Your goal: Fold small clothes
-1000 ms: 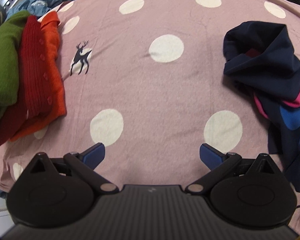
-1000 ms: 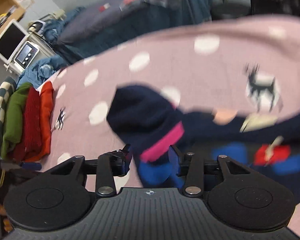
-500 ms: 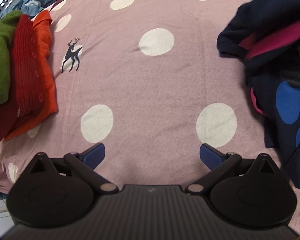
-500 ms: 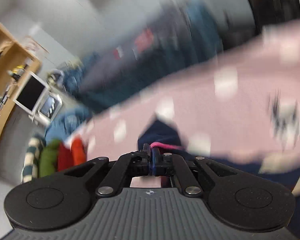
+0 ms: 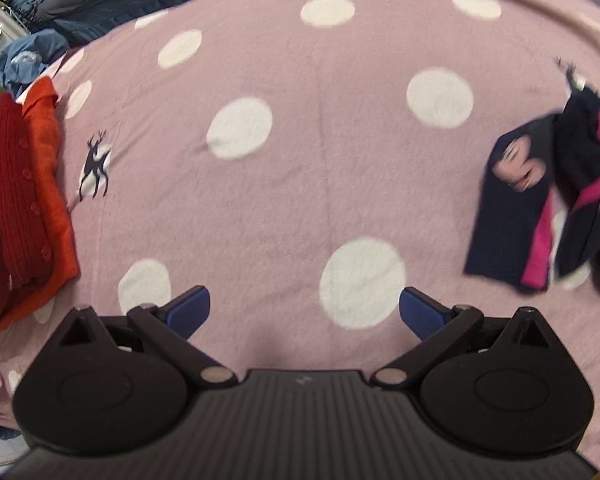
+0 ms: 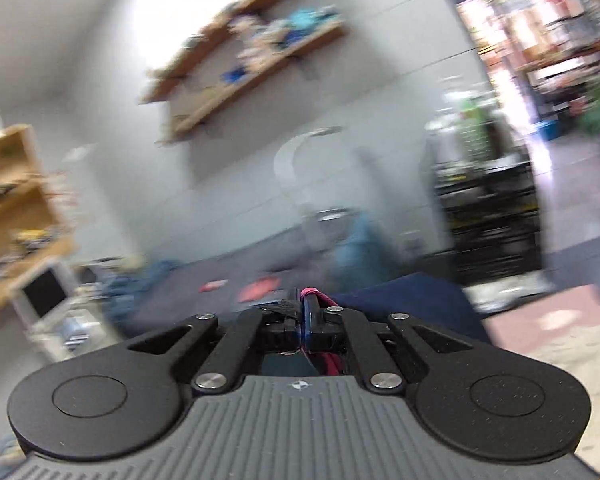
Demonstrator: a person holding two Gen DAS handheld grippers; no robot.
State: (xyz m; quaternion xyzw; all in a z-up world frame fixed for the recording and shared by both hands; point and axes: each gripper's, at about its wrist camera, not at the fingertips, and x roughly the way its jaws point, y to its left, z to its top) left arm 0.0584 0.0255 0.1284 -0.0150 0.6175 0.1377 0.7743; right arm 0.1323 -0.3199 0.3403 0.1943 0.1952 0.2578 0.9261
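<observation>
The right gripper [image 6: 302, 320] has its jaws pinched tight on a pink-trimmed edge of the navy garment [image 6: 404, 300], and the cloth bunches just past its fingers at lower centre of the right wrist view. Behind it the room is blurred: a wall shelf [image 6: 244, 64] at upper centre, a wooden bookcase [image 6: 16, 216] on the left edge.

In the left wrist view the same navy garment [image 5: 540, 208] hangs at the right edge of the frame, its pink stripes running downward, lifted off the pink spotted blanket [image 5: 300, 180]. The left gripper [image 5: 304, 310] sits at the bottom of that frame with its blue fingers [image 5: 188, 308] spread wide and nothing between them, only blanket beneath. A stack of folded knitwear [image 5: 24, 208], green, red and orange, lies along the left edge, well apart from the hanging garment.
</observation>
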